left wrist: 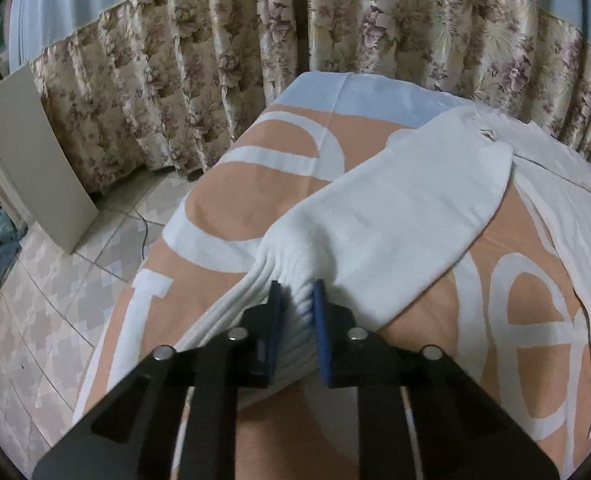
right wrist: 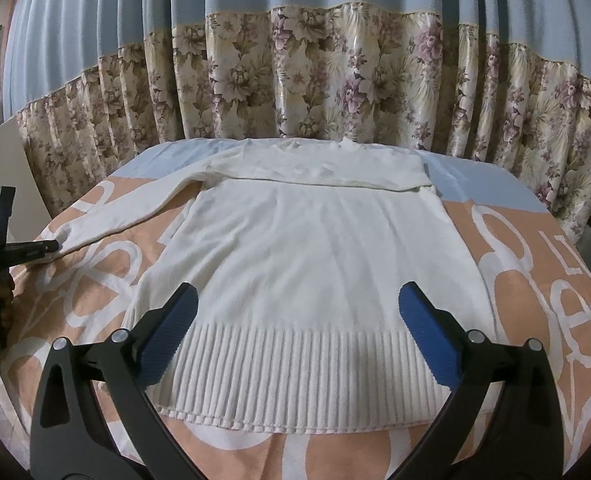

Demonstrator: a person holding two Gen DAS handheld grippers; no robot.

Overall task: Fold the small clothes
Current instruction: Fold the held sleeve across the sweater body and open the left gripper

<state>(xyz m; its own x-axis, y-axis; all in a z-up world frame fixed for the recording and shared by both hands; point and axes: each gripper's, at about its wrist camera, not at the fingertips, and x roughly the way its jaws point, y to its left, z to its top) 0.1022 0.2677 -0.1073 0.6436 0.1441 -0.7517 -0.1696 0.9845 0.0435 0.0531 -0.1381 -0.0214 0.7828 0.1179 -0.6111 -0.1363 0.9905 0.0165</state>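
Note:
A white knit sweater (right wrist: 315,240) lies flat on the orange-and-white cloth (right wrist: 535,280), ribbed hem toward me. One sleeve is folded across its chest (right wrist: 315,172). The other sleeve (right wrist: 135,208) stretches out to the left. In the left wrist view that sleeve (left wrist: 395,208) runs away from me, and my left gripper (left wrist: 297,292) is shut on its ribbed cuff, which bunches between the blue pads. The right wrist view shows the left gripper (right wrist: 51,246) at the sleeve's end. My right gripper (right wrist: 297,300) hangs open over the hem, with nothing pinched between its fingers.
A floral and blue curtain (right wrist: 335,80) hangs close behind the table. Tiled floor (left wrist: 55,300) lies to the left, with a grey board (left wrist: 35,152) leaning there and a cable beside it. The cloth's left edge (left wrist: 107,320) drops off near my left gripper.

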